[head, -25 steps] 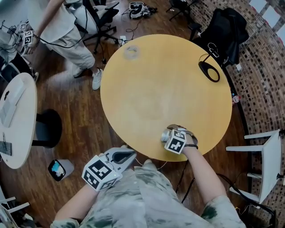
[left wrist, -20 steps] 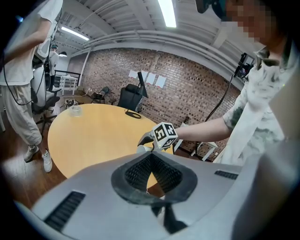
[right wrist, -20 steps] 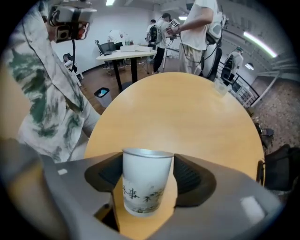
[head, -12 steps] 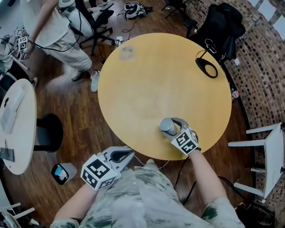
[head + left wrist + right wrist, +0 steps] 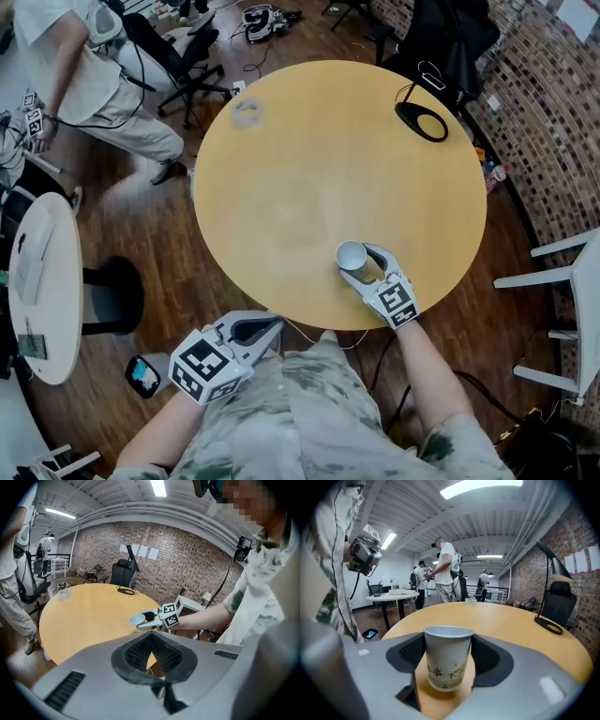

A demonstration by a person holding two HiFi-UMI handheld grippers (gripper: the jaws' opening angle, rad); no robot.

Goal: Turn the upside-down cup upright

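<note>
A white paper cup (image 5: 351,254) with dark printed characters sits between the jaws of my right gripper (image 5: 360,263), which is shut on it near the front edge of the round yellow table (image 5: 309,169). The cup's open mouth faces up in the head view. In the right gripper view the cup (image 5: 447,660) stands with its wide rim on top. I cannot tell whether its base touches the table. The left gripper view shows the cup (image 5: 137,618) from the side. My left gripper (image 5: 255,329) hangs off the table's front edge, shut and holding nothing.
A small clear cup (image 5: 246,112) stands at the table's far left. A black lamp base (image 5: 419,120) lies at the far right. A person (image 5: 80,80) stands beyond the table at the left, beside a white table (image 5: 42,281). A white chair (image 5: 567,291) is at the right.
My right gripper has turned over with the cup and moved a little onto the table. The cup's grey base showed before; its open mouth now faces up. The left gripper stayed put.
</note>
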